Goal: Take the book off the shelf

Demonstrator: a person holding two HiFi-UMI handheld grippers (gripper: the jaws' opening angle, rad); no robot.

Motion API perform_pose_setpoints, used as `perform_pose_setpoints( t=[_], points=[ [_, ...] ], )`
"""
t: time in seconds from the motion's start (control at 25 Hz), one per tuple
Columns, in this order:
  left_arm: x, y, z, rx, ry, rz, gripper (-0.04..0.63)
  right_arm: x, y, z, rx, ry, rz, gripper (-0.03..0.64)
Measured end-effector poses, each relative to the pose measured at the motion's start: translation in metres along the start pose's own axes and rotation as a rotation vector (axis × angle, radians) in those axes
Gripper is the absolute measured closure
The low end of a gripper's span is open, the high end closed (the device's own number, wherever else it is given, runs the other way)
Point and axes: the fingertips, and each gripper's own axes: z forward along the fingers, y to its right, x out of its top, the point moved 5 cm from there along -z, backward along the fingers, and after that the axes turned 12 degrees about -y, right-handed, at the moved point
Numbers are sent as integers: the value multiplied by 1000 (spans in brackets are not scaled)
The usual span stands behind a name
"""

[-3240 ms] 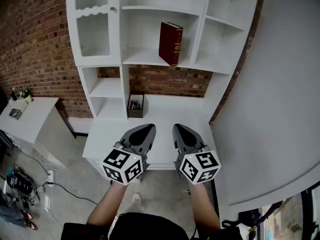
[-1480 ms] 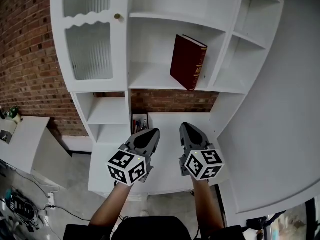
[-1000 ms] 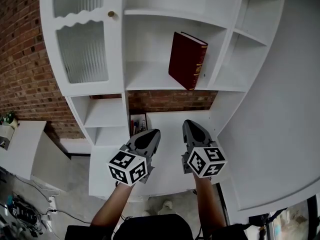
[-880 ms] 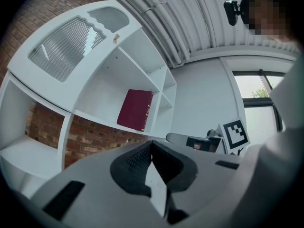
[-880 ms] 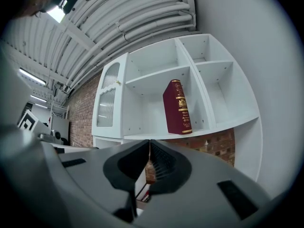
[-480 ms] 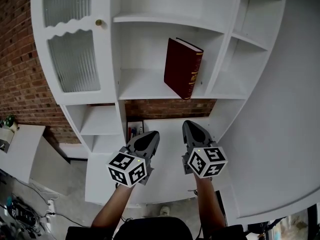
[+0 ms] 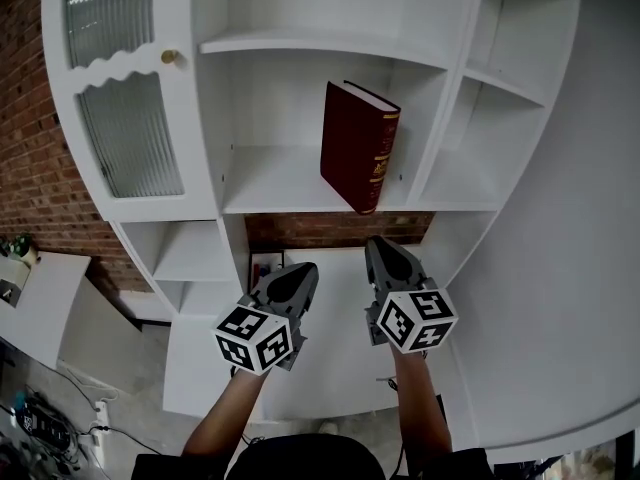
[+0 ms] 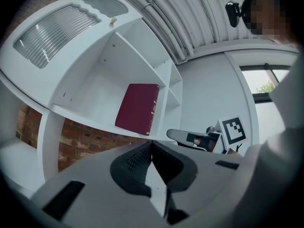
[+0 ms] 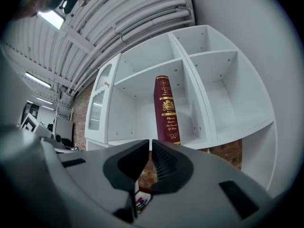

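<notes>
A dark red hardcover book [image 7: 355,146] with gold print on its spine stands upright on the middle shelf [image 7: 270,183] of a white shelf unit, next to the right divider. It also shows in the left gripper view, book [image 8: 137,107], and spine-on in the right gripper view, book [image 9: 166,110]. My left gripper [image 7: 300,271] and right gripper [image 7: 383,248] are side by side below the shelf, over the desk top, both pointing up toward the book and well short of it. Both are shut with nothing between the jaws, left gripper [image 8: 151,144] and right gripper [image 9: 150,141].
A cabinet door with ribbed glass [image 7: 125,133] and a brass knob [image 7: 170,56] fills the unit's left side. Smaller cubbies [image 7: 480,168] lie right of the book. A small box of pens [image 7: 265,266] sits on the desk against the brick wall [image 7: 330,228]. A white wall [image 7: 570,268] runs along the right.
The head view has come closer to the shelf unit, so the book looks larger and nearer the grippers. Both grippers stay shut and side by side, the right one slightly higher.
</notes>
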Motion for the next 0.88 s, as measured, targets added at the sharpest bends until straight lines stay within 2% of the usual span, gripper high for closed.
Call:
perform_pose_setpoints(
  t=[0.32,0.56,0.6,0.68,0.88],
  points=[
    [4,-8,28,27,4,-1,578,17,23,18,48,49,-18,595],
    [6,-15,43,50,12,-10,578,28,39,35,70,48,-32,592],
    [7,-16,45,53,13,-12,578,29,41,38,79,44,-32,580],
    [8,-18,48,61,17,-13,578,32,44,44,99,34,-36,511],
    [10,-24,56,80,25,-18,578,39,51,56,92,25,-67,451]
  ],
)
